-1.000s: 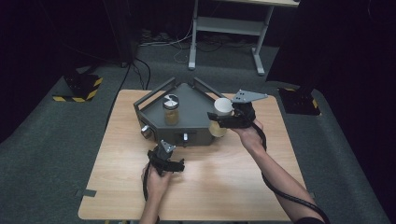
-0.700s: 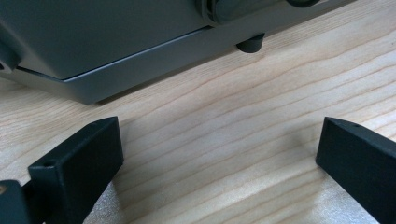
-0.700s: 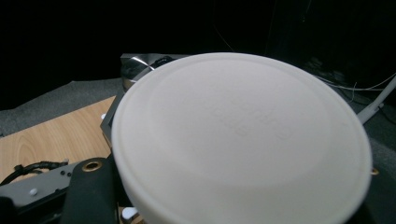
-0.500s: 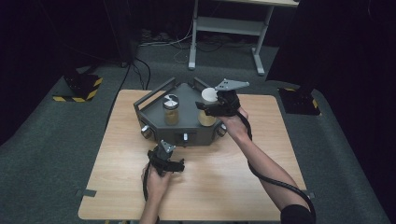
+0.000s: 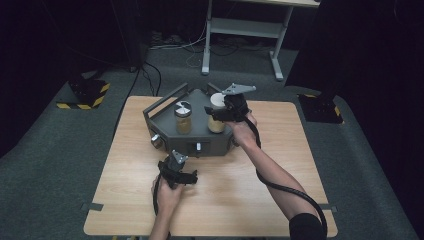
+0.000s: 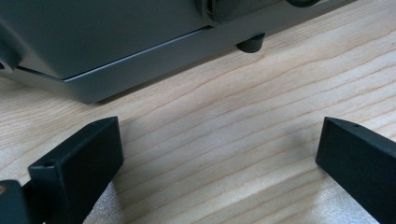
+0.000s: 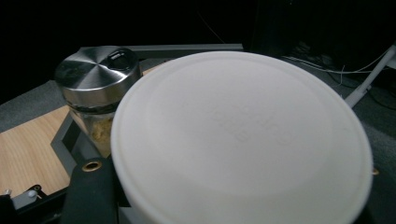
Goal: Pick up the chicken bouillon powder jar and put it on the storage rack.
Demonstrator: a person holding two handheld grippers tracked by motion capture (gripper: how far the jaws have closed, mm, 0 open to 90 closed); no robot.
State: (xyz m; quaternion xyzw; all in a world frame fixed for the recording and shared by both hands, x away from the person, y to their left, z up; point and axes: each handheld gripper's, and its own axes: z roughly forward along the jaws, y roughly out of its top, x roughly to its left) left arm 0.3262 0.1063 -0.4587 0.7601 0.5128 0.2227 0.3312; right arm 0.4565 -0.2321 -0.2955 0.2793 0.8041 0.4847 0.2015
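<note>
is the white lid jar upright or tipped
Upright: the white-lidded jar stands on the grey stand beside the steel-capped jar, with the right tongs around it.

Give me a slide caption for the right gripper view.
White-lidded jar held close in the right gripper, beside a steel-capped jar on the grey stand.

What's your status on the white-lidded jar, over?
Right tool shut on white-lidded jar, over grey tray. Left tool open, on table. Steel-lidded jar alongside.

No legible text; faint embossed marks on white jar lid (image 7: 243, 140) unreadable.
</note>
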